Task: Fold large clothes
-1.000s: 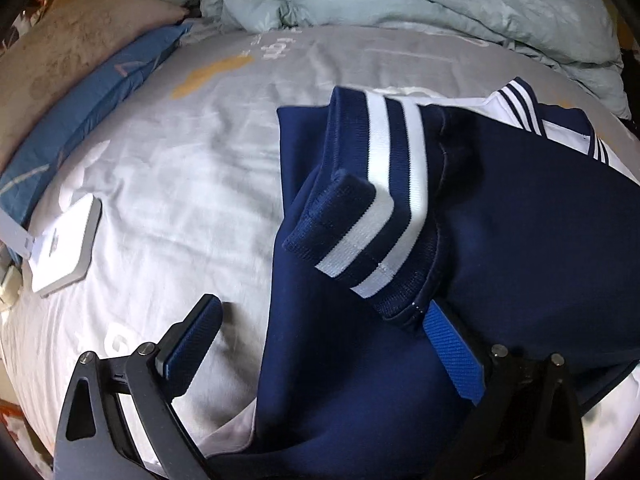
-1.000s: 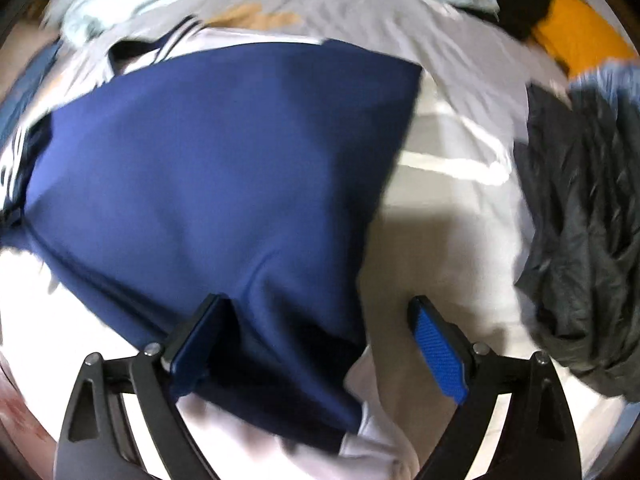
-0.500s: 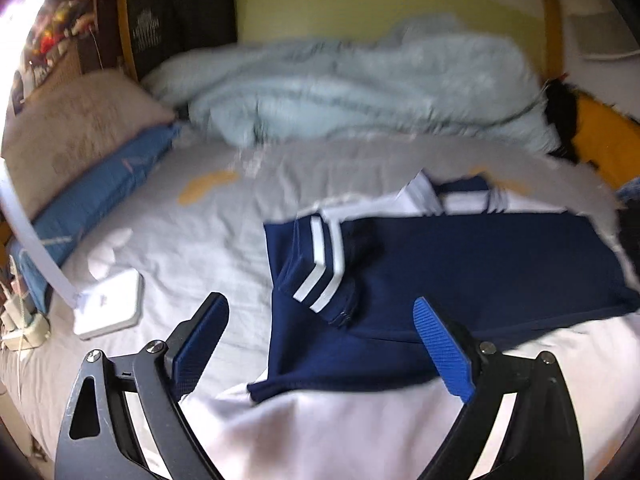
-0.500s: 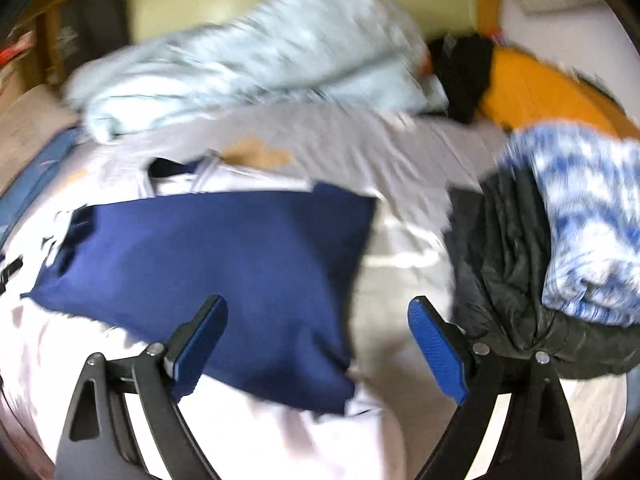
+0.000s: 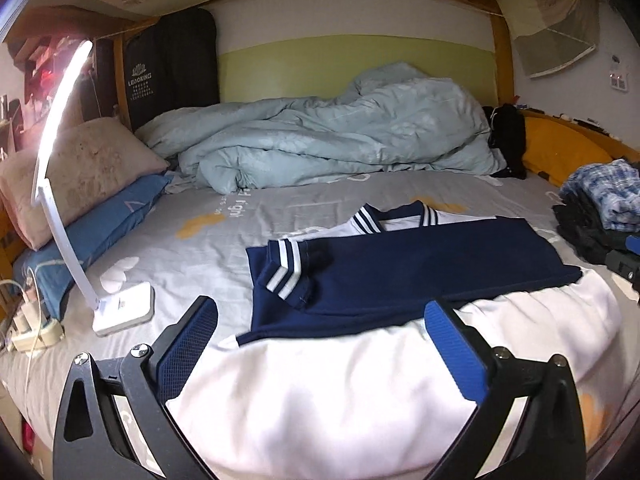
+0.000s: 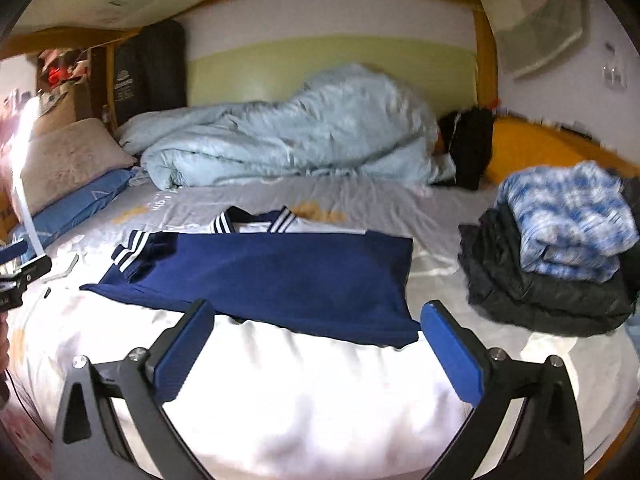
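My left gripper (image 5: 320, 356) hangs above the near edge of the bed (image 5: 240, 224), its jaws opening wide with nothing pinched between them; only the shirt (image 5: 400, 272) shows through the gap, lying flat below. My right gripper (image 6: 316, 352) is in the same way, jaws opening, pads bare, the shirt under it but not touched. The shirt lies in the middle of the bed, its navy part folded across towards the far side, its white part spread over the near edge. A striped sleeve cuff (image 5: 286, 268) is folded in on the shirt's left side and the striped collar (image 5: 394, 216) points to the duvet (image 5: 340, 136), which is bunched against the far wall. To the left of the shirt a white lamp (image 5: 124, 308) stands on the sheet, lit, with two pillows (image 5: 80, 184) behind it. To the right, well apart from the shirt, a stack of folded clothes (image 6: 560, 248) sits on the bed, a blue-and-white piece on top of a dark one.
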{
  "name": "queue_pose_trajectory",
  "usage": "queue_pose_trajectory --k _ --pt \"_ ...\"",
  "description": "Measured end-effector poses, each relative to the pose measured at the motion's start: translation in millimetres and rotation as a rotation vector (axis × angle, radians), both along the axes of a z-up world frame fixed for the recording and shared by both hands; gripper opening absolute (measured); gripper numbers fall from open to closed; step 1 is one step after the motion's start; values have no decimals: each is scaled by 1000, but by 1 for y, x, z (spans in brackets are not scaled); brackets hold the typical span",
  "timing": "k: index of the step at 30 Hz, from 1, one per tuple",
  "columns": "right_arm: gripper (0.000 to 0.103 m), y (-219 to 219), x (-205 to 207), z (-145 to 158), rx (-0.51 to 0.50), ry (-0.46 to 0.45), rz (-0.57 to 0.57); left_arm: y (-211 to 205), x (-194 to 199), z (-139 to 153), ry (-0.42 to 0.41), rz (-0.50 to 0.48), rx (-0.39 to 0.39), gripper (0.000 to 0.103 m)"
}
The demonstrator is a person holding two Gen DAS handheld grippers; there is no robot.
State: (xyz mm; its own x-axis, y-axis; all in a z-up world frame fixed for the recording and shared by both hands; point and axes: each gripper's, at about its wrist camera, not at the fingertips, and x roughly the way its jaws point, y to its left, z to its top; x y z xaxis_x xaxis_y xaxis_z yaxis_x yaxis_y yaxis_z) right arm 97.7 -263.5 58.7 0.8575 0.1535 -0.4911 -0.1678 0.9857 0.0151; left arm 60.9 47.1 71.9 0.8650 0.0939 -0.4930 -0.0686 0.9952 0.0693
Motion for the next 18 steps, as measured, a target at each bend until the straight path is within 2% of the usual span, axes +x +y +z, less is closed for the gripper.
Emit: queue_pose_trajectory --k 3,9,11,15,18 --pt "103 7 -16 -3 -16 -16 21 0 -10 -8 2 2 -4 103" --pt "103 17 -15 -27 -2 94 47 1 -22 -25 38 -3 -46 103" --pt "103 17 -16 -32 16 112 51 -1 -22 -35 67 -16 -66 103" --pt "103 25 -22 -42 4 145 67 -5 -23 -60 146 -9 -55 103" --pt "103 33 -22 -53 -34 181 95 -6 -25 -72 204 -46 -98 103"
